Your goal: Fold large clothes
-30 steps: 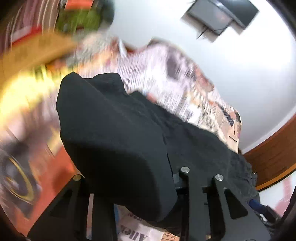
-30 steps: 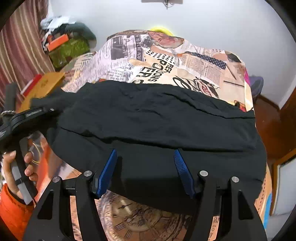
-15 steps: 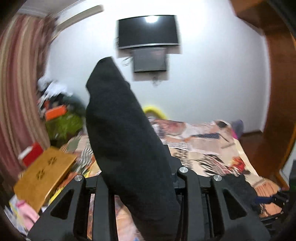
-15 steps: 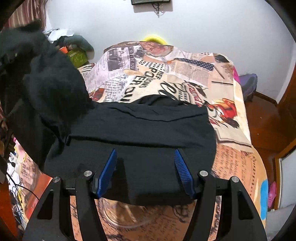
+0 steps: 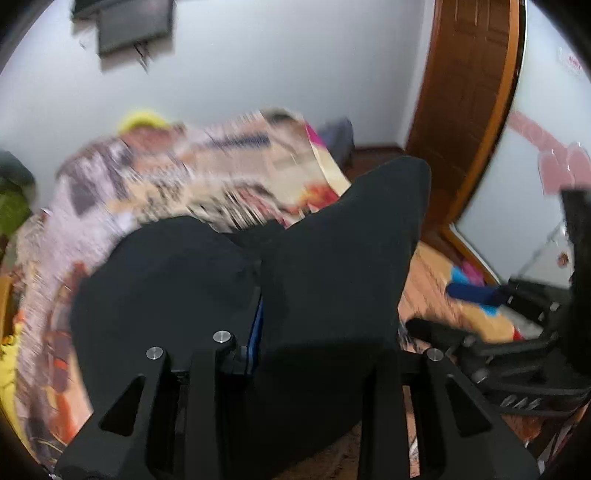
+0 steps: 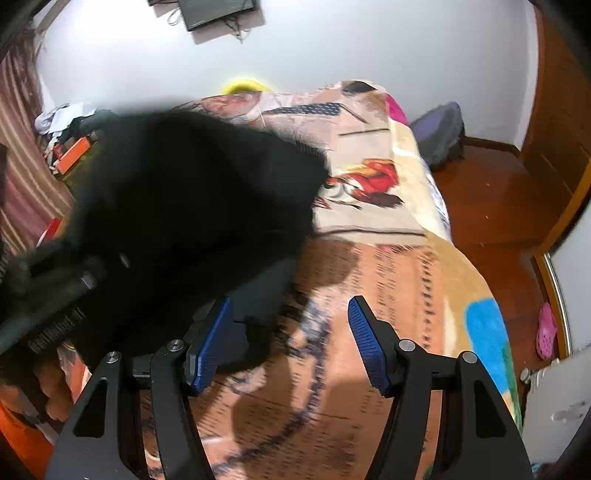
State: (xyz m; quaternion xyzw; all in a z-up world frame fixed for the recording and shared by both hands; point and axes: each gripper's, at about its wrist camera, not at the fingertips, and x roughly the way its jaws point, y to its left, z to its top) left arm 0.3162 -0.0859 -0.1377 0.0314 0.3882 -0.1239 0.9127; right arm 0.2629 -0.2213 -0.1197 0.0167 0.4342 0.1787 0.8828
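Garment (image 5: 332, 280), one black piece, drapes the left gripper (image 5: 314, 332), jaws opening around it; right gripper (image 6: 291, 339) released above bed (image 6: 388, 258).

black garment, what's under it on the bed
Around the black garment only the printed bedspread shows, so it likely continues beneath. The cloth hides that patch, so nothing else can be confirmed.

Left claw (image 5: 317, 325) opening, black garment (image 5: 332, 266) between jaws, above bed (image 5: 147, 192).

white wall (image 6: 369, 40) | wood floor (image 6: 491, 192) | wood door (image 5: 465, 74) | wall screen (image 6: 218, 11) | striped curtain (image 6: 18, 122)
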